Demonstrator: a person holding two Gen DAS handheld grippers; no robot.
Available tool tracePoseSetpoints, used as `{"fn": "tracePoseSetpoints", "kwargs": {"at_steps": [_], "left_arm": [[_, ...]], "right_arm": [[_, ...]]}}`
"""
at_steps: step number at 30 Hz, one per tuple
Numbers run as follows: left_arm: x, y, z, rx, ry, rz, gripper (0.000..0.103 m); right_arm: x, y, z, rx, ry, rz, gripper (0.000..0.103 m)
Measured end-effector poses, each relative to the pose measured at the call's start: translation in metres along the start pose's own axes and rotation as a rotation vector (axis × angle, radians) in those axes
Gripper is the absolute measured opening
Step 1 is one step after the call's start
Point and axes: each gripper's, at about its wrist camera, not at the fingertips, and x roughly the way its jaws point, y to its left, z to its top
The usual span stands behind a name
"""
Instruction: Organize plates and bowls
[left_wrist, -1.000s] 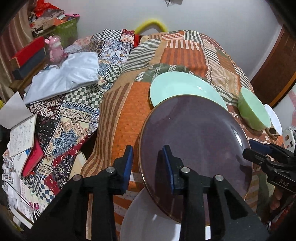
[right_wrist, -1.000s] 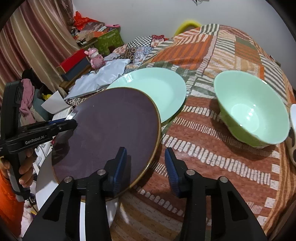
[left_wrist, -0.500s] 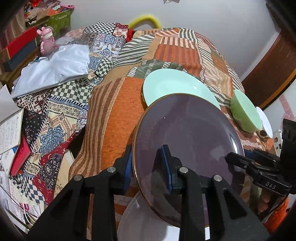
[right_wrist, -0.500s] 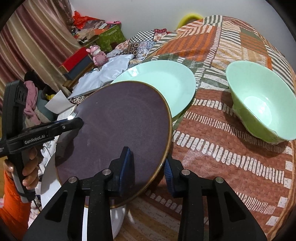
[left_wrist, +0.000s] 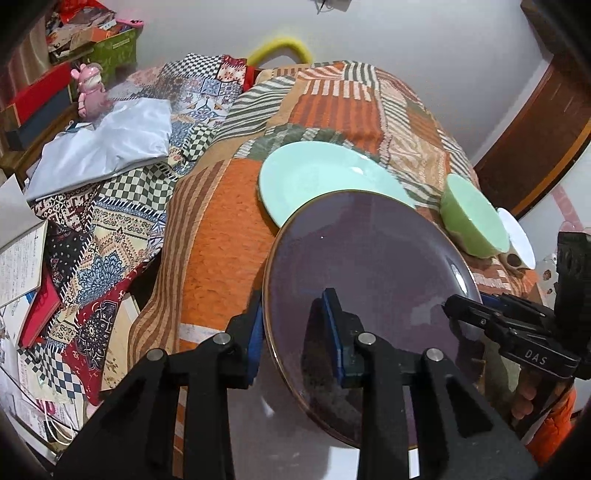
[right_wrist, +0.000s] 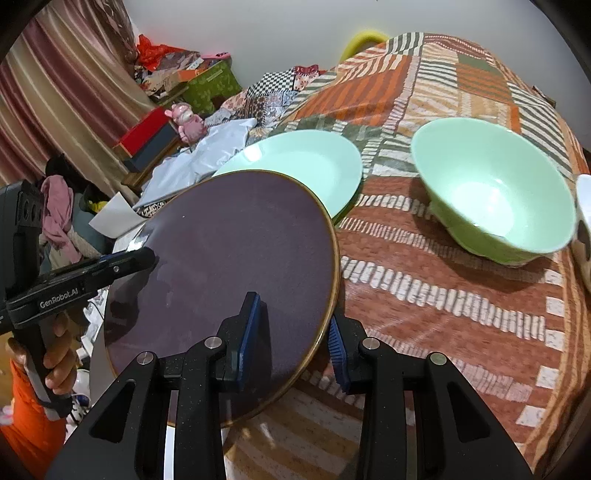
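A dark purple plate (left_wrist: 369, 280) with a gold rim is held tilted above a white plate (left_wrist: 280, 454); it also shows in the right wrist view (right_wrist: 225, 266). My left gripper (left_wrist: 295, 332) is shut on the purple plate's left rim. My right gripper (right_wrist: 293, 332) straddles its right rim, the jaws close on either side. A mint green plate (left_wrist: 314, 177) lies on the bed just behind, also in the right wrist view (right_wrist: 306, 162). A green bowl (right_wrist: 491, 192) stands to the right, also in the left wrist view (left_wrist: 472, 218).
The patchwork bedspread (right_wrist: 424, 280) covers the bed. A white dish (left_wrist: 517, 243) sits beyond the bowl. A grey cloth (left_wrist: 107, 147), a pink toy (left_wrist: 88, 88), books (left_wrist: 22, 266) and boxes (right_wrist: 147, 136) lie to the left. A wooden door (left_wrist: 539, 122) is at right.
Both grippers have closed in on the purple plate's rims. The plate is lifted and tilted, shifted a little toward the green plate.
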Motion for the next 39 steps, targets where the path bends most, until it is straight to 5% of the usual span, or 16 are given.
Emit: {"fn": "tracePoseSetpoints", "kwargs": {"at_steps": [39], "left_arm": [[-0.056, -0.116, -0.058, 0.053, -0.035, -0.096, 0.03]], "right_arm": [[-0.103, -0.049, -0.067, 0.072, -0.117, -0.058, 0.032]]}}
